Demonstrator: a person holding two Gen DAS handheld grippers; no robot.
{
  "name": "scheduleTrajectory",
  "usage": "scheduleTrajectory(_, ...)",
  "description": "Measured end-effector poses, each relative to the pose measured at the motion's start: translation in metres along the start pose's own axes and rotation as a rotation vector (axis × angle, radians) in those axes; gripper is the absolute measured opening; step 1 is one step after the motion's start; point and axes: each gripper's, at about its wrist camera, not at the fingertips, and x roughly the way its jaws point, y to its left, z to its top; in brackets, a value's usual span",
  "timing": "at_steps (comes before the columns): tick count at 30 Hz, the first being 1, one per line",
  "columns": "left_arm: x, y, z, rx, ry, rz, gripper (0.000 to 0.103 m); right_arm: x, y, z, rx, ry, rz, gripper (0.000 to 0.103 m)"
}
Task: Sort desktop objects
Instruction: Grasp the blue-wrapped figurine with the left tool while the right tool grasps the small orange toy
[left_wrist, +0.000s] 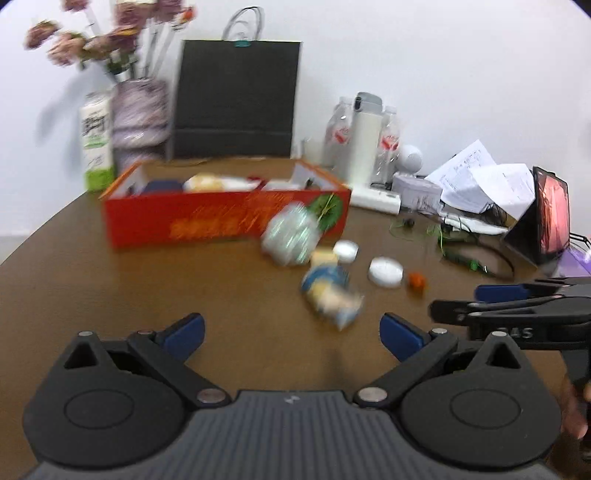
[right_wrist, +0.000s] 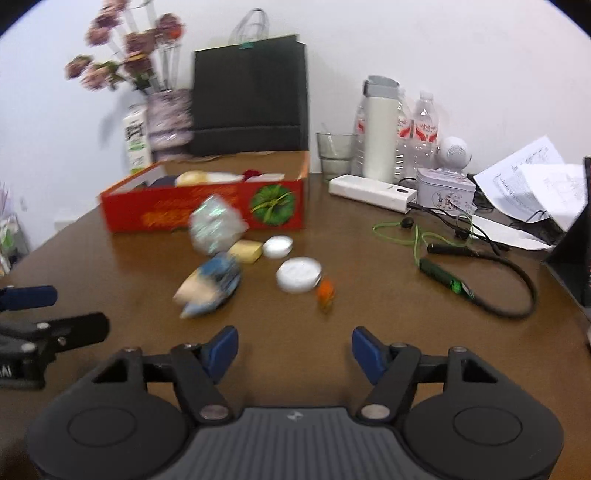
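Note:
A red open box (left_wrist: 221, 221) (right_wrist: 207, 214) holds several items at the back of the brown table (left_wrist: 129, 295). In front of it lie a silvery crumpled packet (left_wrist: 290, 236) (right_wrist: 216, 225), a blue and cream snack bag (left_wrist: 330, 295) (right_wrist: 210, 286), a yellow block (right_wrist: 245, 251), two white round lids (left_wrist: 385, 272) (right_wrist: 299, 275) and a small orange piece (left_wrist: 417, 280) (right_wrist: 325, 291). My left gripper (left_wrist: 291, 332) is open and empty, short of the snack bag. My right gripper (right_wrist: 294, 349) is open and empty, short of the lids; it also shows in the left wrist view (left_wrist: 480, 302).
At the back stand a black paper bag (right_wrist: 251, 96), a flower vase (right_wrist: 170, 118), a milk carton (right_wrist: 137, 144), a glass (right_wrist: 334, 151), a white flask (right_wrist: 378, 136) and water bottles (right_wrist: 424, 133). A white power strip (right_wrist: 373, 194), tin (right_wrist: 445, 190), papers (right_wrist: 535, 184) and cables (right_wrist: 480, 280) fill the right.

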Motion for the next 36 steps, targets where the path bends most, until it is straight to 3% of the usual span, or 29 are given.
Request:
scheduleTrajectory(4,0.056,-0.015,0.023,0.005,0.065,-0.093,0.079,0.052,-0.011,0.024,-0.04,0.06,-0.038,0.054)
scheduleTrajectory(8,0.083,-0.021,0.026,-0.009,0.102,-0.097,0.071,0.076,-0.014,0.027,-0.042,0.088,-0.026,0.048)
scheduleTrajectory(9,0.087,-0.021,0.025,-0.008,0.118,-0.103,0.066,0.078,-0.015,0.027,-0.041,0.078,-0.025,0.043)
scheduleTrajectory(12,0.095,-0.022,0.021,-0.008,0.148,-0.092,0.035,0.079,-0.016,0.028,-0.029,0.076,-0.004,0.021)
scheduleTrajectory(13,0.094,-0.021,0.02,-0.004,0.147,-0.093,0.032,0.079,-0.015,0.027,-0.034,0.074,-0.003,0.017)
scheduleTrajectory(17,0.08,-0.023,0.02,-0.004,0.166,-0.075,0.018,0.07,-0.011,0.025,-0.02,0.072,0.009,0.014)
scheduleTrajectory(27,-0.037,-0.008,0.011,-0.062,0.039,-0.077,0.014,-0.022,0.023,0.011,-0.059,-0.03,0.121,0.014)
scheduleTrajectory(31,-0.076,0.0,-0.004,-0.048,0.006,0.006,0.014,-0.052,0.044,-0.007,-0.043,-0.023,0.206,0.014)
scheduleTrajectory(36,-0.107,0.011,-0.025,-0.045,-0.005,0.064,0.014,-0.075,0.064,-0.033,-0.014,0.002,0.25,0.014)
